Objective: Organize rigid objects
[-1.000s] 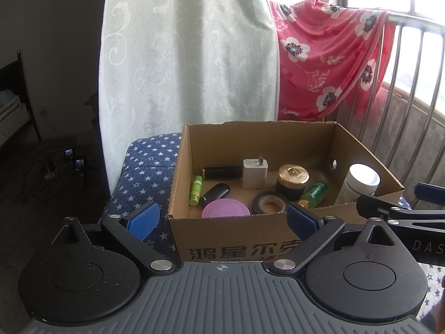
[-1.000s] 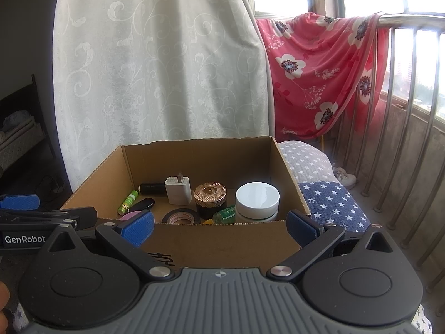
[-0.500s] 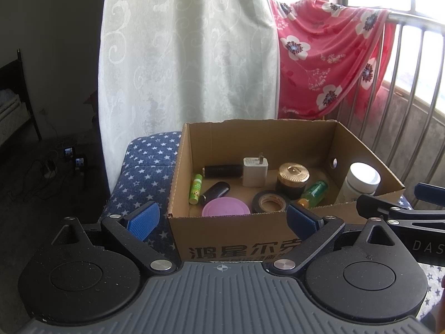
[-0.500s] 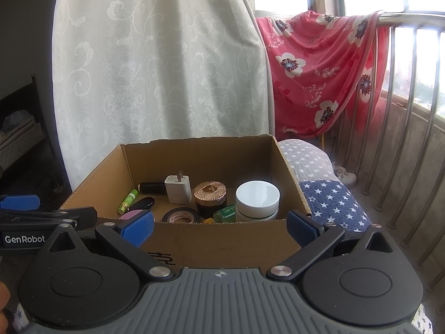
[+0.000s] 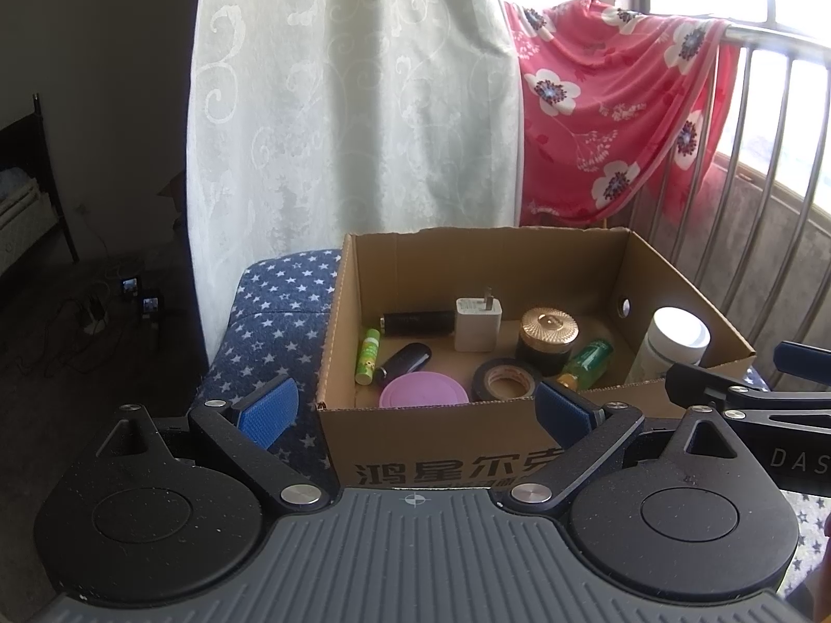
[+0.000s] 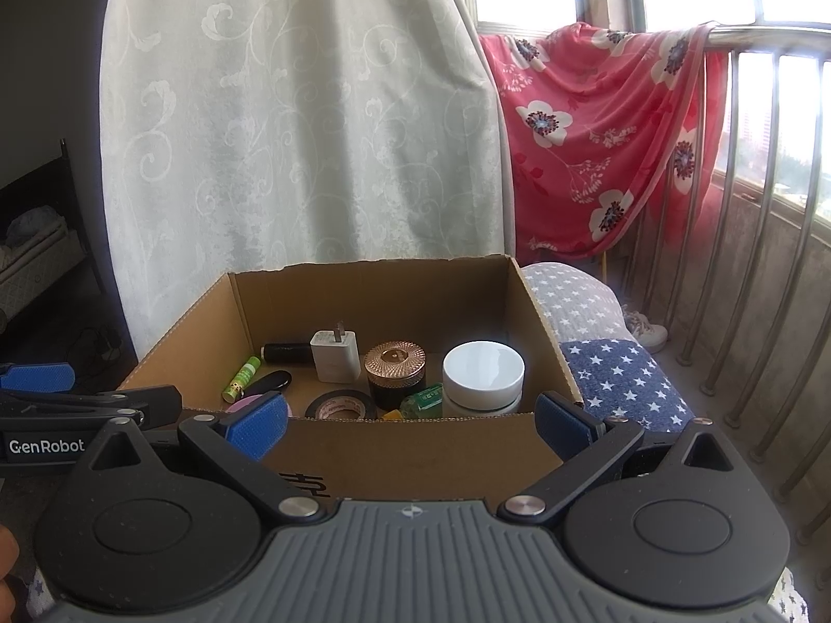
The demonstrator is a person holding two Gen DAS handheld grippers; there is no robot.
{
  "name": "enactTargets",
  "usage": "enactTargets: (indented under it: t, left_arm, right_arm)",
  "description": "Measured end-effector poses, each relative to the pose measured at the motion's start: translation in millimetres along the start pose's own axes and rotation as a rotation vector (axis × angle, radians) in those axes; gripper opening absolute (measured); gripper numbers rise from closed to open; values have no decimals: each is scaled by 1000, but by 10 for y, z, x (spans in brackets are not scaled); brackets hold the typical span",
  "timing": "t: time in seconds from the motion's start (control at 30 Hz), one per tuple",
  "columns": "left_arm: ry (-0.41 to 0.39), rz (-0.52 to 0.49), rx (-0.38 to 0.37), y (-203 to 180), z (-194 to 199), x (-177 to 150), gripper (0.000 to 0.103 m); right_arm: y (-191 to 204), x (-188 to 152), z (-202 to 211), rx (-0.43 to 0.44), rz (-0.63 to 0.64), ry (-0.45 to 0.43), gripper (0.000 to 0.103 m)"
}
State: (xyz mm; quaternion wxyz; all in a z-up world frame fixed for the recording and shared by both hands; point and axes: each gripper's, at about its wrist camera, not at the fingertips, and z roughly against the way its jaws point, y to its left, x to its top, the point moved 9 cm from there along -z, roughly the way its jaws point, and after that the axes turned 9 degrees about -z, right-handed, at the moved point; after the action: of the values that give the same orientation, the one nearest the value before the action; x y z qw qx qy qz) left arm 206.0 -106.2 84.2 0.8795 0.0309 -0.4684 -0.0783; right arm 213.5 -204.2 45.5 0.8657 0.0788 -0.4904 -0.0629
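**Cardboard box of small items sits between two spread grippers**

Brown open-topped cardboard box [image 5: 519,311] rests on a blue star-patterned cushion [image 5: 270,322], holding the objects. From left to right inside: a slim green tube [image 5: 367,355] near the left wall; a black oval case [image 5: 407,359] and, nearer, a flat round purple lid [image 5: 423,389]; a black cylinder [image 5: 418,322] lying at the far side; an upright white plug adapter [image 5: 478,324]; a roll of black tape [image 5: 506,378]; a dark jar with a ribbed gold lid [image 5: 548,335]; a small green bottle [image 5: 587,362] on its side; and a white round-lidded jar [image 6: 483,376] by the right wall. Left gripper [image 5: 415,412] and right gripper [image 6: 410,425] hover just short of the box's near wall, blue pads spread wide, clasping nothing. Behind hang a white patterned curtain [image 5: 353,104] and a red floral cloth [image 6: 607,130].
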Motion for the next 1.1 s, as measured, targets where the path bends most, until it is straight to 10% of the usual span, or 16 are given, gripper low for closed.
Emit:
enactTargets:
  t: [1.1]
  left_arm:
    - [1,2,5,-18,19,6,99]
  right_arm:
    - [7,14,18,2,-4,3,103]
